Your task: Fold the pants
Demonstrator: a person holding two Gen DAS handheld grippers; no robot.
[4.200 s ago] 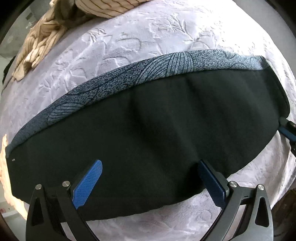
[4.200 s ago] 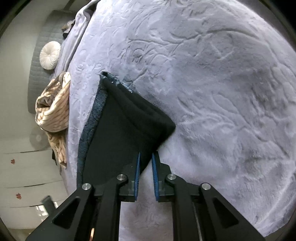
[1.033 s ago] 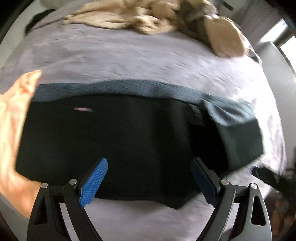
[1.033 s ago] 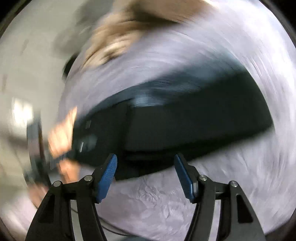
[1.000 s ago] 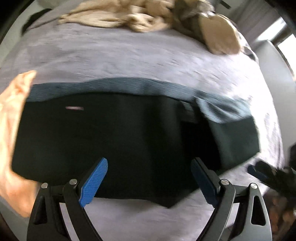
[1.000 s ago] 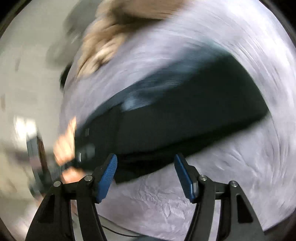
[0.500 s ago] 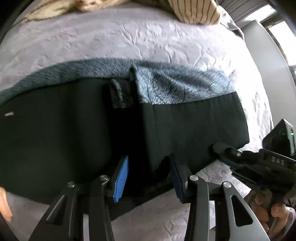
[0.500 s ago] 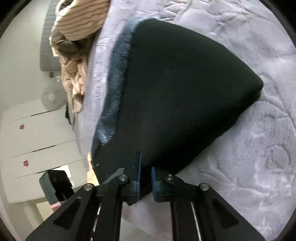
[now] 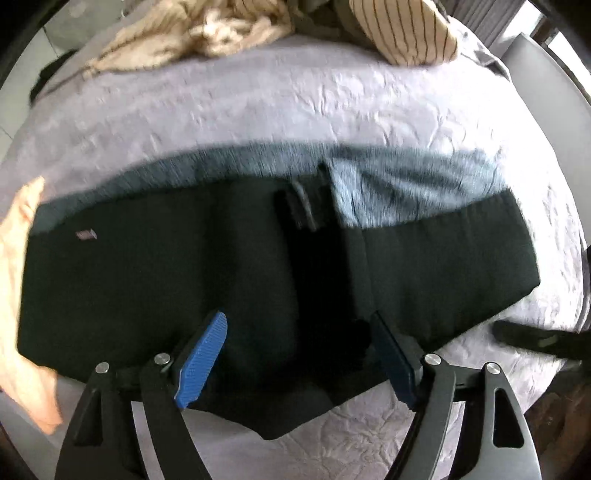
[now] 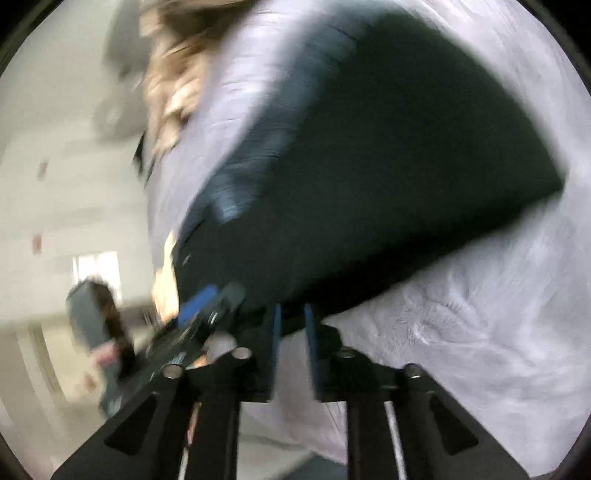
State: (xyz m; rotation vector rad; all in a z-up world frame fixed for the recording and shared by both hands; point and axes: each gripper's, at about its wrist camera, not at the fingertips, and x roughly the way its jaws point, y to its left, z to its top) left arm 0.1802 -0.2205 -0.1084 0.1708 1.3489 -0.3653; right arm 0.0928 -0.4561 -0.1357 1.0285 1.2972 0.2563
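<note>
The dark pants (image 9: 221, 266) lie folded in a long band across the lilac bedspread (image 9: 258, 110), with a blue-grey patterned lining strip (image 9: 406, 184) along the far edge. My left gripper (image 9: 299, 350) is open over the near edge of the pants, at the fold in the middle. In the right wrist view the pants (image 10: 388, 166) fill the centre. My right gripper (image 10: 292, 325) is nearly closed at the pants' near edge, and blur hides whether cloth sits between the pads. The left gripper's blue pad (image 10: 195, 302) shows beside it.
A heap of beige and striped clothes (image 9: 295, 26) lies at the far side of the bed, also in the right wrist view (image 10: 173, 74). A bare hand (image 9: 18, 295) is at the pants' left end. The right gripper's black body (image 9: 535, 339) lies at the right.
My left gripper has opened wider than half a second ago and pulled back a little. The right wrist view has swung and blurred; its pads stay close together at the pants' edge.
</note>
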